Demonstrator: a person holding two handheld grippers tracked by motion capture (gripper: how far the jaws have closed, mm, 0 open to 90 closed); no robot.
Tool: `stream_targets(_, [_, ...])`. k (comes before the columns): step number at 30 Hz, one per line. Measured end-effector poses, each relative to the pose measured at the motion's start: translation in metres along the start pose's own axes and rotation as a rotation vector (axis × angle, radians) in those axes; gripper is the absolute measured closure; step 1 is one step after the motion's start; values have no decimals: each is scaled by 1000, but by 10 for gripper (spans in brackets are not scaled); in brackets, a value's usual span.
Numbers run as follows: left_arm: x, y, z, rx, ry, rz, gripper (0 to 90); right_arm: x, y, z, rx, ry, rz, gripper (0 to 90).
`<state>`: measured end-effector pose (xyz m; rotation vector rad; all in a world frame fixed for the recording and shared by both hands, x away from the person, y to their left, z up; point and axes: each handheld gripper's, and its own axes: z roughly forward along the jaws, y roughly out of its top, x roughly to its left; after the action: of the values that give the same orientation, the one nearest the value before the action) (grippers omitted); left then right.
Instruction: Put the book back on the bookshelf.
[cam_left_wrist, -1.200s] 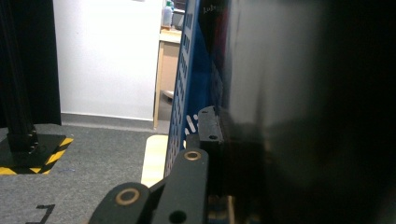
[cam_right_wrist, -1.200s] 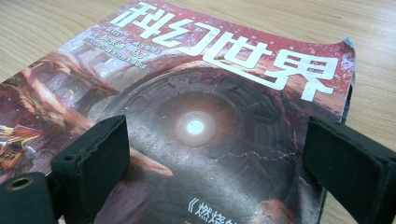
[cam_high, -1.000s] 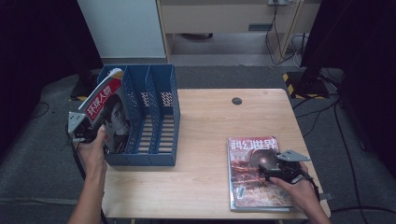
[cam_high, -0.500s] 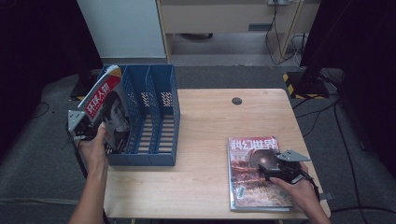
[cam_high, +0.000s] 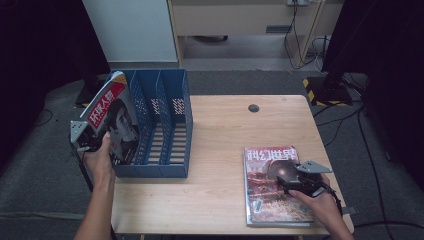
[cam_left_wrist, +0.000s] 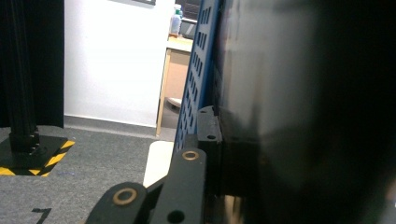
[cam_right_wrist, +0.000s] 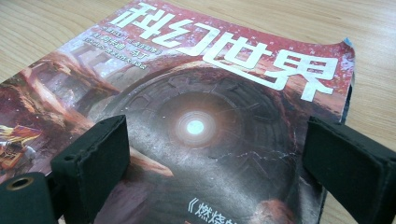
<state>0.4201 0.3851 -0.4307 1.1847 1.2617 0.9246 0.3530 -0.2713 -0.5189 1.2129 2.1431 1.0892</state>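
Observation:
A magazine with a red banner (cam_high: 112, 117) stands tilted at the left side of the blue file rack (cam_high: 170, 130), its lower part within the leftmost slot. My left gripper (cam_high: 89, 139) is shut on the magazine's near edge. In the left gripper view the dark magazine (cam_left_wrist: 299, 116) sits pressed against my jaw, with the rack's perforated wall (cam_left_wrist: 198, 79) just behind. A second magazine with a reddish cover (cam_high: 270, 192) lies flat at the table's front right. My right gripper (cam_high: 295, 179) rests over it, open. The cover (cam_right_wrist: 196, 126) shows between the spread pads (cam_right_wrist: 93, 154).
A small black disc (cam_high: 254, 107) lies on the wooden table (cam_high: 220, 145) near its back edge. The rack's middle and right slots hold nothing. A black stand with a yellow-black striped base (cam_high: 327, 85) and cables are on the floor at the back right.
The left gripper has carried the red-banner magazine slightly right and down into the rack's left slot. The right gripper and its magazine have not moved.

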Motion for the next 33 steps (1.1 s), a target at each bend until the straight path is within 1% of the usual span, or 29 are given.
stream_targets(2, [1, 0, 0, -2, 6, -6, 851, 0, 0, 0, 0, 0, 0, 79])
stream_targets(4, [1, 0, 0, 5, 16, 2, 846, 0, 0, 0, 0, 0, 1, 79])
stream_targets(9, [1, 1, -1, 9, 16, -2, 831, 0, 0, 0, 1, 1, -4, 79])
stream_targets(15, [2, 2, -2, 28, 15, 14, 806, 0, 0, 0, 0, -1, -2, 79])
stream_targets(19, [3, 1, -4, 33, 12, 14, 778, 0, 0, 0, 2, 0, -3, 79])
stream_targets(22, [3, 2, -7, 34, 8, 13, 735, 0, 0, 0, 2, 0, -3, 79])
stream_targets(25, [1, 2, -11, 37, 4, 34, 682, 0, 0, 0, 3, 0, -3, 79])
stream_targets(30, [-2, 1, -19, 47, 3, 39, 577, 0, 0, 0, 4, 1, -3, 79])
stream_targets(33, [-5, 0, -24, 56, 10, 65, 541, 0, 0, 0, 4, 2, -2, 79])
